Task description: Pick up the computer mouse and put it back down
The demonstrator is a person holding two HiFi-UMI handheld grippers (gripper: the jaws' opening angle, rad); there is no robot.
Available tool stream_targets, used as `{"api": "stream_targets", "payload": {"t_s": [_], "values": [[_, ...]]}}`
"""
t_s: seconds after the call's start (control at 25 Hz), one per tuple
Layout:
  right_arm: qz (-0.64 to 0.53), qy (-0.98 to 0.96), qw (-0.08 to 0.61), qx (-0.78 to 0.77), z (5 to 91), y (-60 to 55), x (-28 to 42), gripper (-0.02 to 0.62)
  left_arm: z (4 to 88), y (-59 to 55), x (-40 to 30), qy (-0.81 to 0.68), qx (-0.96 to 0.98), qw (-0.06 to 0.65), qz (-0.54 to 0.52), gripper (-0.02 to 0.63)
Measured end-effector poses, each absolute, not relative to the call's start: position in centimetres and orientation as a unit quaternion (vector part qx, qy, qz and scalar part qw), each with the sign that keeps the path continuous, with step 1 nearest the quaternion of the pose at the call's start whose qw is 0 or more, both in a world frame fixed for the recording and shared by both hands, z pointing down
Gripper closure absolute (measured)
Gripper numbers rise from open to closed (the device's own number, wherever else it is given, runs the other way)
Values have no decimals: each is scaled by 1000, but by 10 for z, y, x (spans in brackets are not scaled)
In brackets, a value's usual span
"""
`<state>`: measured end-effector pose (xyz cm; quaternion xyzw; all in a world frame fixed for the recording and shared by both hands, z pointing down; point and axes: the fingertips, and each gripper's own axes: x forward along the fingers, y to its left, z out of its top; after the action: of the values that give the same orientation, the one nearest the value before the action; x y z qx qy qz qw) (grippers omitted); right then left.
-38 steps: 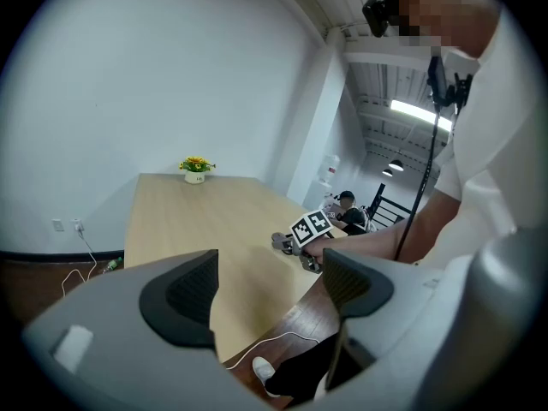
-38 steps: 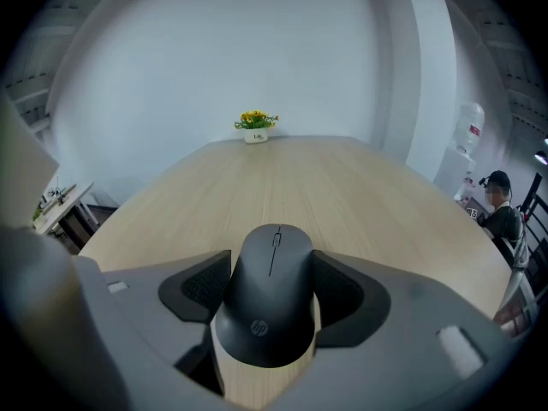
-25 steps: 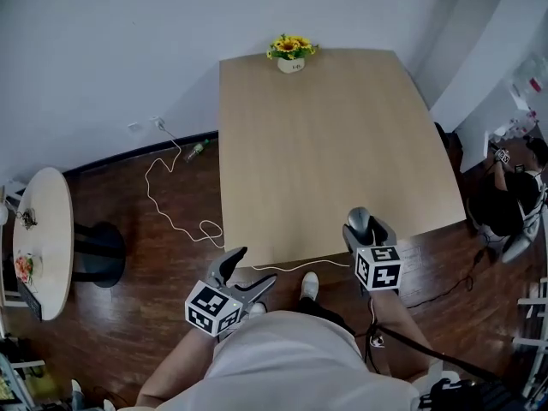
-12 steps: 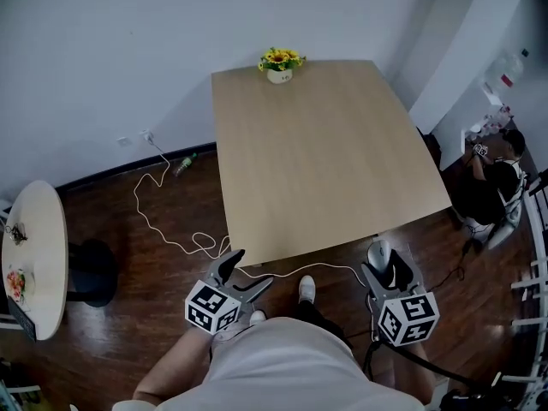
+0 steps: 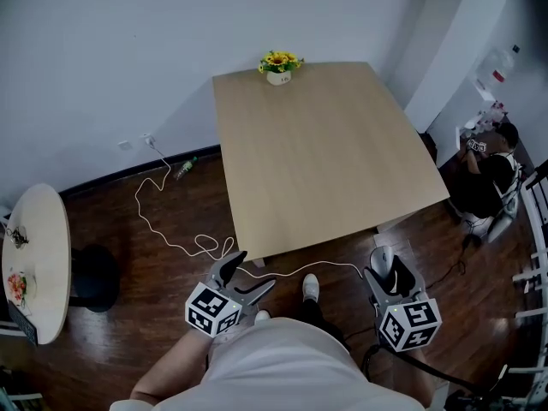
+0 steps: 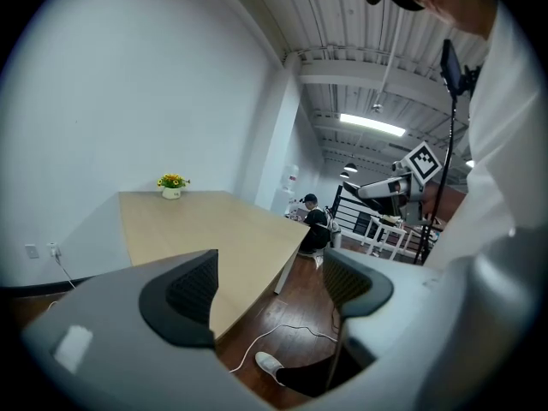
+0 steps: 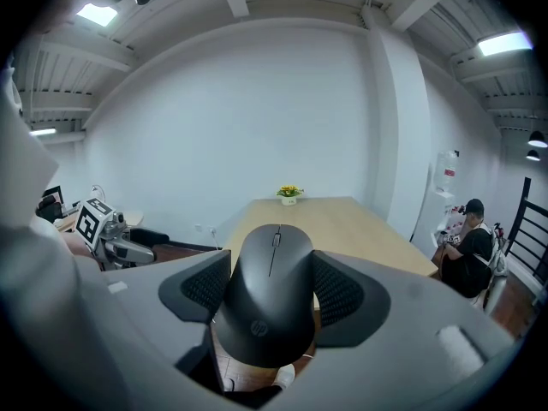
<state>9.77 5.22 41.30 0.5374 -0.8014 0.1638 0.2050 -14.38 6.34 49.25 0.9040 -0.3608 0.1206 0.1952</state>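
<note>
A dark grey computer mouse [image 7: 272, 289] sits clamped between the two pads of my right gripper [image 7: 272, 291]. In the head view the mouse [image 5: 382, 262] and right gripper [image 5: 387, 272] hang over the wooden floor, just off the near right corner of the light wooden table [image 5: 317, 152]. My left gripper [image 5: 238, 277] is open and holds nothing, low in front of the table's near left corner. The left gripper view shows its fingers [image 6: 184, 294] spread wide, with floor and a white cable between them.
A small pot of yellow flowers [image 5: 278, 65] stands at the table's far edge. A white cable [image 5: 184, 242] snakes across the floor on the left. A round side table [image 5: 34, 259] is at far left. A seated person [image 5: 484, 178] is at the right by the wall.
My right gripper, with the mouse in it, has come back off the table's near edge and now hangs lower over the floor. The left gripper has barely moved.
</note>
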Motion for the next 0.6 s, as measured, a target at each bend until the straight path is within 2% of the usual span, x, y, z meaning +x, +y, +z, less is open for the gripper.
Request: {"api": "stream_targets", "payload": {"t_s": [0.32, 0.6], "values": [[165, -799, 210, 539, 426, 33, 108, 293, 489, 66, -144, -364, 902, 199, 116, 249], [184, -796, 229, 530, 497, -65, 130, 293, 496, 57, -138, -387, 888, 214, 127, 249]]}}
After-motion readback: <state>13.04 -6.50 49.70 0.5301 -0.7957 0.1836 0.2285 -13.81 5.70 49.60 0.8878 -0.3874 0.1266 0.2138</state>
